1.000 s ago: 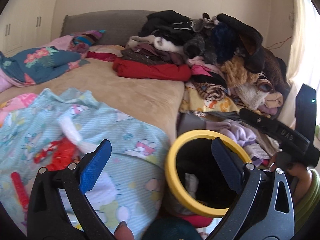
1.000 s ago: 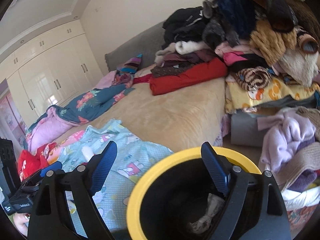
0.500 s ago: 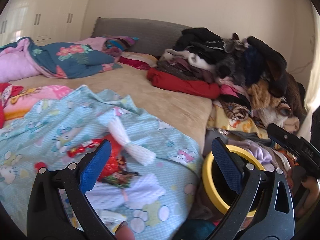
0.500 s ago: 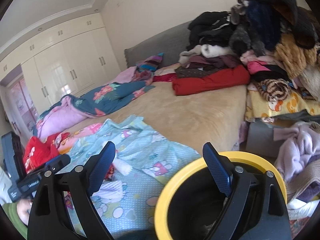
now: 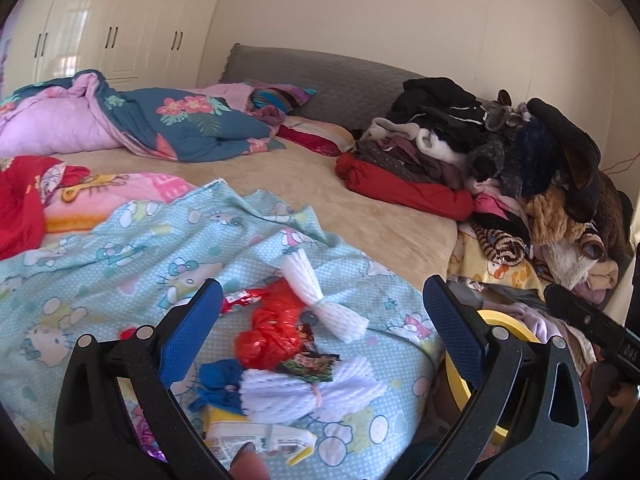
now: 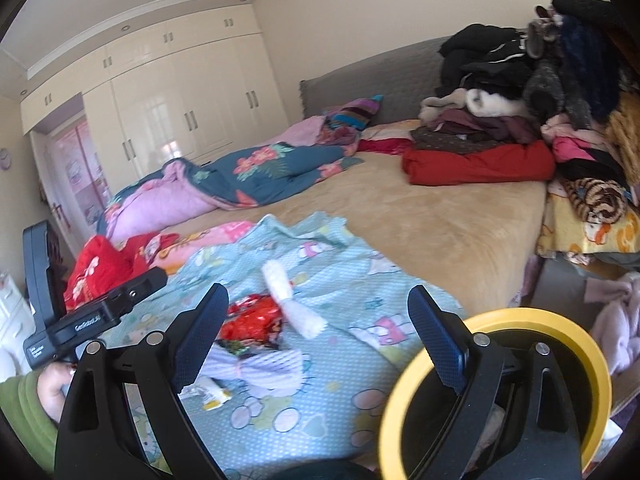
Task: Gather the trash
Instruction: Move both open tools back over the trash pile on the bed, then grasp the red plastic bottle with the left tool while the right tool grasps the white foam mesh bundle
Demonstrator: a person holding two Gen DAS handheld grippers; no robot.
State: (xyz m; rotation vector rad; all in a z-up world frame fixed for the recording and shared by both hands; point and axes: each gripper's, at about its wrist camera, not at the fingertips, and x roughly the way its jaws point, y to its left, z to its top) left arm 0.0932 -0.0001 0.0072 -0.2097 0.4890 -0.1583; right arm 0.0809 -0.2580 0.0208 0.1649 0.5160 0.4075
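- Both views are bright with soft daylight; it seems to enter from the right, beyond the clothes pile (image 5: 520,168).
- Glossy wardrobe doors (image 6: 168,120) carry pale window glare.
- The beige bed (image 5: 320,188) is evenly lit, with only faint shadows.
- Fisheye distortion bends the walls and ceiling trim, and dark vignetting fills the corners.
- The yellow bin rim (image 6: 596,364) looks slightly smeared near the lens; the trash (image 5: 276,328) on the blue sheet stays sharp.

trash pile (image 5: 280,344) on blanket (image 5: 120,256) on bed (image 5: 360,200), bin (image 6: 560,332) right of it, clothes heap (image 5: 500,152) behind
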